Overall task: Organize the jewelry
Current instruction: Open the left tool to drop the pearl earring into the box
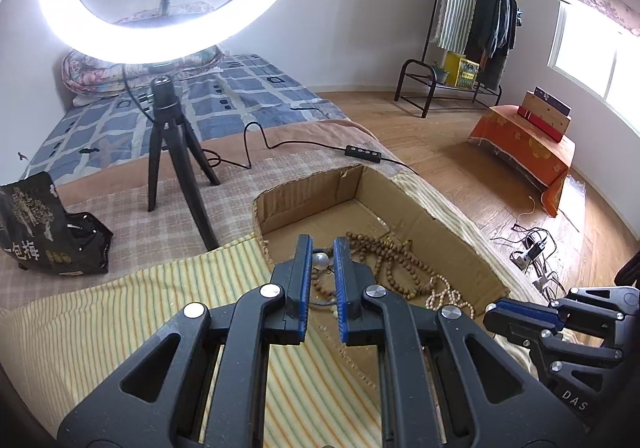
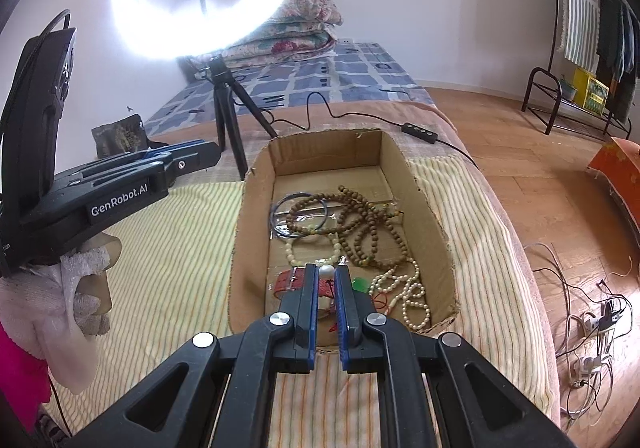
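Note:
An open cardboard box [image 1: 460, 224] [image 2: 432, 232] sits on the striped cloth and holds the jewelry. Inside lie a brown bead necklace [image 1: 384, 252] [image 2: 360, 224], a white pearl string [image 1: 444, 294] [image 2: 408, 288], a blue bangle [image 2: 298, 216], a cream bracelet [image 2: 292, 252], a red strap [image 2: 286, 280] and a green pendant [image 2: 362, 284]. My left gripper [image 1: 322, 244] [image 2: 212, 156] hovers shut by the box's left side. My right gripper [image 2: 325, 268] [image 1: 488, 318] hovers shut over the near end. A large white bead [image 1: 322, 260] [image 2: 326, 271] shows past each pair of fingertips; I see nothing pinched.
A ring light on a black tripod [image 1: 168, 136] [image 2: 224, 108] stands behind the box, its cable and controller [image 1: 362, 152] trailing right. A black bag [image 1: 44, 224] sits at the left. A gloved hand [image 2: 76, 288] holds the left gripper. Loose cables [image 2: 592, 328] lie on the floor.

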Action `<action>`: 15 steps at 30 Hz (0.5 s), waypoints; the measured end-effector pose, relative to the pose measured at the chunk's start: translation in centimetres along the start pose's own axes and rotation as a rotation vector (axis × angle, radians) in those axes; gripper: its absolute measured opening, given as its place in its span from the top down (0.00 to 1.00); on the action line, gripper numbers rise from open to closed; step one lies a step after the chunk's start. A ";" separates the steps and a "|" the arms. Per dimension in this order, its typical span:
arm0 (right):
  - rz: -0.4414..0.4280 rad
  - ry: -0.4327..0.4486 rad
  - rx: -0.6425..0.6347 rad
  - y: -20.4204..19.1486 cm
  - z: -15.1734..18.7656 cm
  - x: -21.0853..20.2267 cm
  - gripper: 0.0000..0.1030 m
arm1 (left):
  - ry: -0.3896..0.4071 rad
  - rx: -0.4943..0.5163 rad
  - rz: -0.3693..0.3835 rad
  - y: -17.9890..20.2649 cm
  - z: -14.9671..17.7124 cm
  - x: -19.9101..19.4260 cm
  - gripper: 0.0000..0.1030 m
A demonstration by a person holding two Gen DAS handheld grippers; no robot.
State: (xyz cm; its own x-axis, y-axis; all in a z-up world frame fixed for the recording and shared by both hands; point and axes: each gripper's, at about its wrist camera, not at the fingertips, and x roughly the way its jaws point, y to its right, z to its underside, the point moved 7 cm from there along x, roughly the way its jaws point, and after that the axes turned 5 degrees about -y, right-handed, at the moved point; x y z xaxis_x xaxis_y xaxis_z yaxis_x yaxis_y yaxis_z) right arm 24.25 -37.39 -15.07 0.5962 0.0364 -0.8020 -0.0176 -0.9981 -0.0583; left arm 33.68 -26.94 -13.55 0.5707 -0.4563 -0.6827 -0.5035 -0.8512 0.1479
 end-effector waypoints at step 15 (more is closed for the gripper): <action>0.000 -0.009 -0.007 0.8 -0.1 1.4 0.56 | 0.043 -0.043 0.001 0.8 -1.4 1.8 0.29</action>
State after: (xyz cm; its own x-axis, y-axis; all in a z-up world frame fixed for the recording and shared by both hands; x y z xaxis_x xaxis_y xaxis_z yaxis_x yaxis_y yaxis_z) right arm 25.12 -38.12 -16.16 0.5891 0.0365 -0.8072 -0.0117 -0.9985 -0.0537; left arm 35.20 -28.81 -13.61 0.5978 -0.4673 -0.6513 -0.4764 -0.8606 0.1802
